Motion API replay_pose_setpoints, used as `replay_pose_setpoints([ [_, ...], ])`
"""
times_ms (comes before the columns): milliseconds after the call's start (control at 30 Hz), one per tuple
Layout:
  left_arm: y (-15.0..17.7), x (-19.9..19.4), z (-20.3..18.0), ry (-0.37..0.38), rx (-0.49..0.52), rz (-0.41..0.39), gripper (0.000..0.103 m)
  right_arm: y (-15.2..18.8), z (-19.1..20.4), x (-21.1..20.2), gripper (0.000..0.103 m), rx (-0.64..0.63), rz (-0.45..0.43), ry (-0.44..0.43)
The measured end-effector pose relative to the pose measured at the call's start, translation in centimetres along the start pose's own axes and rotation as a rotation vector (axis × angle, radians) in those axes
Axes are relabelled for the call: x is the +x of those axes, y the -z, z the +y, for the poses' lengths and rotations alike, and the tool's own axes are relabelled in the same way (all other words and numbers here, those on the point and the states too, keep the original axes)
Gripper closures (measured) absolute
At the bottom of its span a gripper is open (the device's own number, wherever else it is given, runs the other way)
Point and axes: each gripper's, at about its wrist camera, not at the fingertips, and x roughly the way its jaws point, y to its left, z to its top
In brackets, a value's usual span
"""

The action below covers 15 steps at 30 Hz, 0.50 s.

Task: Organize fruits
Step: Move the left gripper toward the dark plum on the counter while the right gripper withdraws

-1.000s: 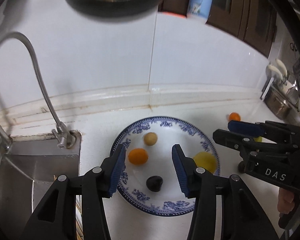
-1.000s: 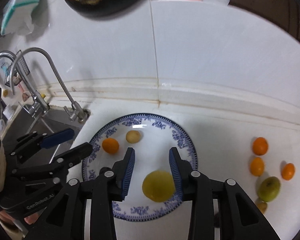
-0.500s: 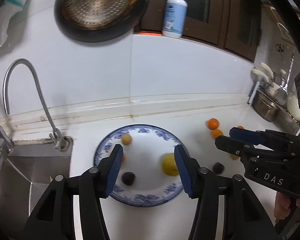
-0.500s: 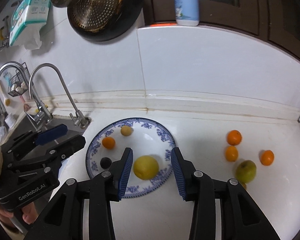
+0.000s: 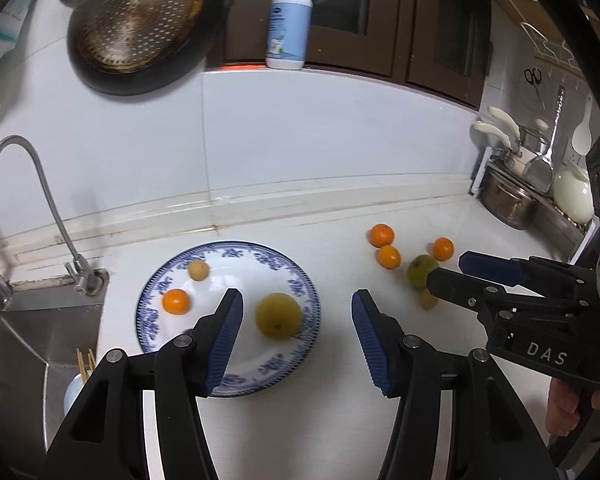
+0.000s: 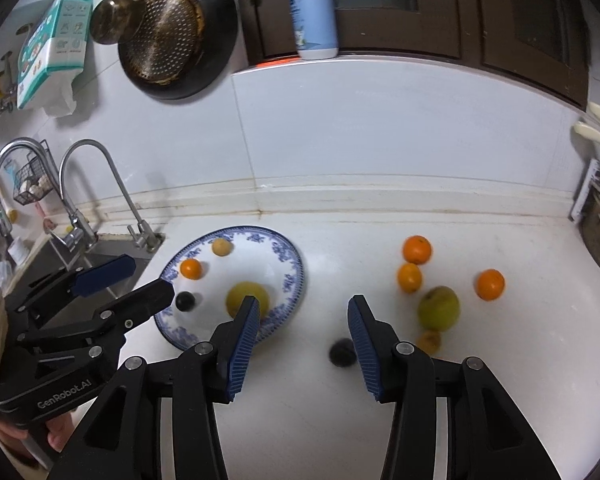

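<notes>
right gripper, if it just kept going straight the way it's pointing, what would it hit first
Probably bare countertop: the open right gripper points at the gap between the blue-patterned plate and the loose fruit. The dark fruit lies just inside its right finger. Depth is unclear.

The plate [image 6: 288, 256] is white with a blue flower pattern on its rim. On it lie a yellow fruit [image 6: 246, 298], a small orange one [image 6: 191, 269], a pale tan one [image 6: 222, 247] and a dark, almost black one [image 6: 185, 301]. To the right, on the white counter [image 6: 380, 400], are three orange fruits [image 6: 417, 249] and a yellow-green fruit [image 6: 438, 307]. Both grippers are black with blue pads [image 5: 224, 338].
</notes>
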Motion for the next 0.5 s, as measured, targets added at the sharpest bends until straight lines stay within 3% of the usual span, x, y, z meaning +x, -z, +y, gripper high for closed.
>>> replay_pose_setpoints([
  [500, 1.2, 1.4, -5.5, 0.031, 0.055, 0.007, 0.045, 2.1, -6.2, -1.3, 0.055, 0.055, -0.002, 0.036],
])
